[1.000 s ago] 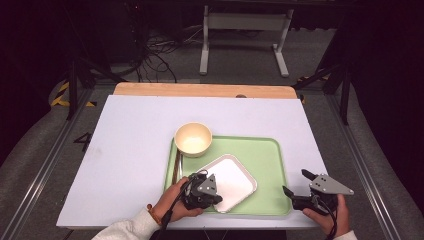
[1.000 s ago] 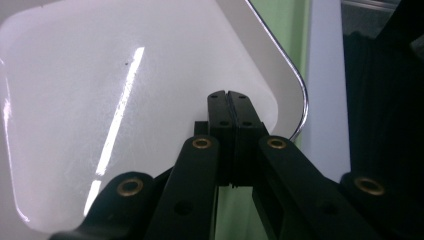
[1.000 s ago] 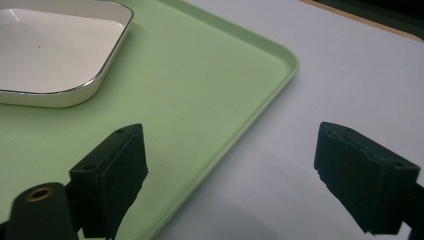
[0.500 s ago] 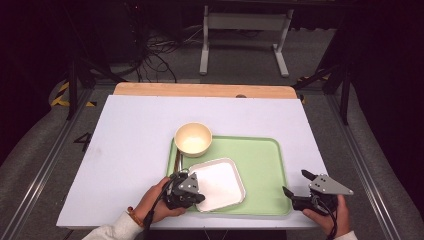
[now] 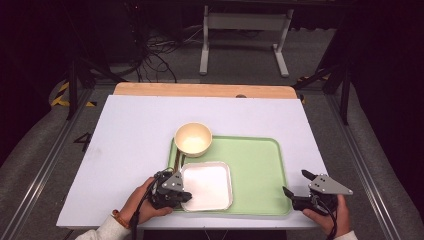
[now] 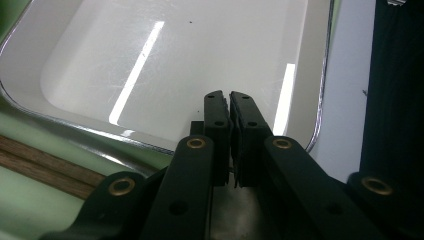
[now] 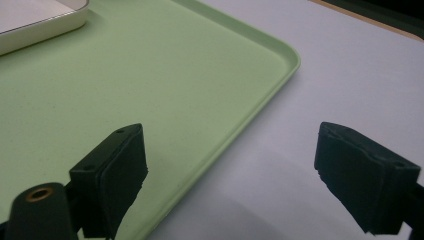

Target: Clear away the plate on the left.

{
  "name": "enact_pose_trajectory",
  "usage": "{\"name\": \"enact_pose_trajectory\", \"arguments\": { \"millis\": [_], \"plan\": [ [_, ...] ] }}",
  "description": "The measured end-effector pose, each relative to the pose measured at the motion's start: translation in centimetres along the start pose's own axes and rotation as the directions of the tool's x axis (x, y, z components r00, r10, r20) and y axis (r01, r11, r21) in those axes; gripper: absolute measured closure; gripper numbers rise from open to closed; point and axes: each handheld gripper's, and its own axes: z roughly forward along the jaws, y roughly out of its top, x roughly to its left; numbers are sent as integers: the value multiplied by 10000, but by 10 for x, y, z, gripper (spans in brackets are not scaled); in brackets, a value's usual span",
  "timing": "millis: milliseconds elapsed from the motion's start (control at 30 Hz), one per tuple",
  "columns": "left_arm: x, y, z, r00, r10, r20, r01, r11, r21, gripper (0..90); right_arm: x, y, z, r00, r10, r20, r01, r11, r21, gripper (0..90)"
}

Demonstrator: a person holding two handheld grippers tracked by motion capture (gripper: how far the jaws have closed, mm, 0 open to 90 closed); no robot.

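Item one, your left gripper: jaws pinched shut on the near-left rim of the white square dish. In the left gripper view, the two black fingertips meet over the dish's edge, with almost no gap between them.

Item two, the white square dish: it lies in the near-left corner of the green tray, its near edge close to the tray's near rim.

Item three, your right gripper: jaws spread wide, holding nothing, at the tray's near-right corner. In the right gripper view, one pad hangs over the tray and the other over the white table.

Item four, a cream bowl: upright on the tray's far-left corner.

Item five, wooden chopsticks: along the tray's left edge, between bowl and dish.
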Motion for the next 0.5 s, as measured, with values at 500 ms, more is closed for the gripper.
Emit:
{"name": "enact_pose_trajectory", "arguments": {
  "millis": [500],
  "plan": [
    [-2,1,-15,9951,554,-824,-583,9977,-333,867,-1,4,-5,9998,105,139,-101,9995,-285,135]
  ]
}}
